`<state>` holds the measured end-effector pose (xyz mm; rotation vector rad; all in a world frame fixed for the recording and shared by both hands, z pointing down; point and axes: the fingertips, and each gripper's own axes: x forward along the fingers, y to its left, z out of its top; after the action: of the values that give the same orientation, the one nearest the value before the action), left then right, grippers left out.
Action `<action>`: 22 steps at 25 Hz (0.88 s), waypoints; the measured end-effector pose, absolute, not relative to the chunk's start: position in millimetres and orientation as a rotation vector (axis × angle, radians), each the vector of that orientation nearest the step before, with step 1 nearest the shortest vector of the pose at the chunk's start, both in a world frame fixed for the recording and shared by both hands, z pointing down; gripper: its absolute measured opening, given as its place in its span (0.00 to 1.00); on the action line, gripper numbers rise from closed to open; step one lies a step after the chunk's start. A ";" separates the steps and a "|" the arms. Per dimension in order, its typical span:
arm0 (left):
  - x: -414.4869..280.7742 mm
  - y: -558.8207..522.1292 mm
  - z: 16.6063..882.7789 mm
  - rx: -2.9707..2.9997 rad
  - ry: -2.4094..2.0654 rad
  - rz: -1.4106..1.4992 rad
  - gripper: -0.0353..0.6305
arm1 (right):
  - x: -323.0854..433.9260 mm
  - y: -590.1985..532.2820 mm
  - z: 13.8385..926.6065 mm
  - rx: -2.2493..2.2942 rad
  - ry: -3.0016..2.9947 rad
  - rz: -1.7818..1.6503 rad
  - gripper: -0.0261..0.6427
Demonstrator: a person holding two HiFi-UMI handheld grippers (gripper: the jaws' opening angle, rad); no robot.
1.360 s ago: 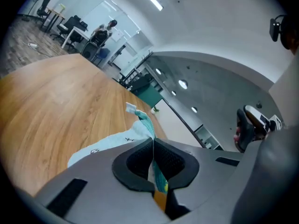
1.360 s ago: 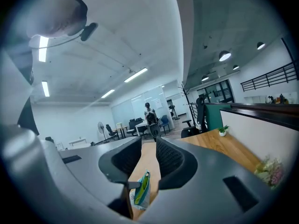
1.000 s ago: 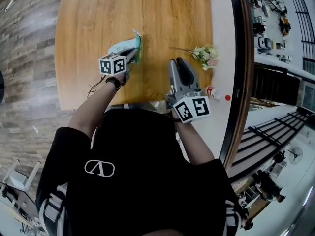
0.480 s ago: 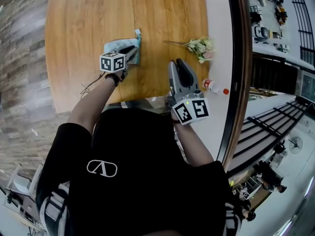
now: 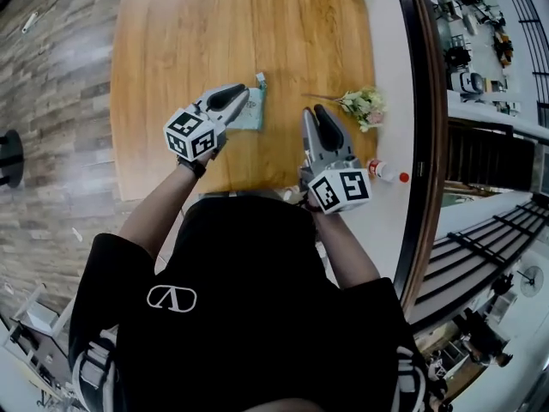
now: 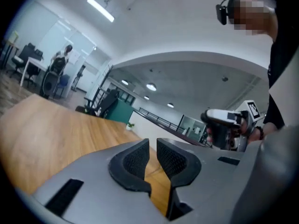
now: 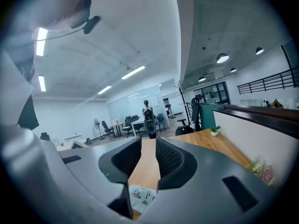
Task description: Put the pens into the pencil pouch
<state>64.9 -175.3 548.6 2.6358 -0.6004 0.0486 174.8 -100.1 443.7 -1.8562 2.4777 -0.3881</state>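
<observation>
Head view had my left gripper [image 5: 232, 98] over the wooden table [image 5: 171, 50], its tips at the 9 o'clock edge of the pale teal pencil pouch [image 5: 251, 112], which lay on the wood near the table's middle. From that steep angle I could not say for sure whether the tips touched the pouch. In the left gripper view those jaws [image 6: 153, 155] had just been opening; they stood a narrow slit apart with only bare wood showing between the pads. My right gripper [image 5: 324, 120] hung at the pouch's 3 o'clock, close beside it. Its jaws [image 7: 148, 155] stood a little spread and held nothing, with a printed pale corner, probably the pouch [image 7: 142, 197], showing low through the gap. A sprig of flowers [image 5: 363, 104] lay at 2 o'clock from the right gripper, and a small bottle with a red cap [image 5: 383, 172] lay at its 4 o'clock.
</observation>
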 end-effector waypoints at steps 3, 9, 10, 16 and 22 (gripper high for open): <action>39.2 -167.0 489.8 2.757 -0.675 -0.014 0.11 | 163.5 -106.7 436.7 -1.804 2.520 -0.342 0.18; -11.5 -144.0 409.6 2.901 -0.889 -0.112 0.07 | 137.2 -114.9 418.2 -1.707 2.595 -0.236 0.18; -18.7 -140.6 401.0 2.910 -0.925 -0.124 0.06 | 133.4 -115.9 415.5 -1.696 2.602 -0.219 0.17; -53.5 -129.3 362.0 2.905 -1.111 -0.222 0.06 | 118.0 -115.6 400.0 -1.683 2.647 -0.050 0.06; -58.5 -118.0 342.0 2.967 -1.204 -0.247 0.06 | 117.3 -104.8 386.9 -1.708 2.644 0.125 0.04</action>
<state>-58.5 -118.0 342.0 2.9666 -1.2043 -0.2470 117.3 -104.8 386.9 -1.7084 2.6442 0.1246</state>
